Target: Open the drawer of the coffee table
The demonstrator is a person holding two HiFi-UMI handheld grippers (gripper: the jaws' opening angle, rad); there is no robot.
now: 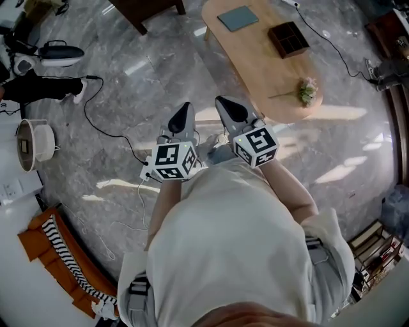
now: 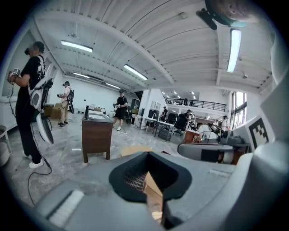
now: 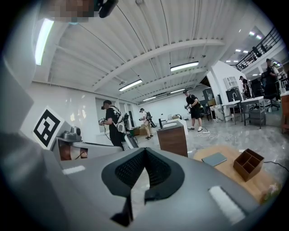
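The coffee table is a light wooden oval at the upper right of the head view, a short way beyond both grippers. No drawer front shows from above. My left gripper and right gripper are held side by side over the marble floor, pointing toward the table, both shut with nothing between the jaws. In the left gripper view the shut jaws fill the lower frame and a strip of the table shows through the gap. The right gripper view has its shut jaws with the tabletop at lower right.
On the table lie a blue-grey book, a dark divided box and a flower sprig. A dark wooden side table stands beyond. Cables and a power strip lie on the floor at left. Other people stand around.
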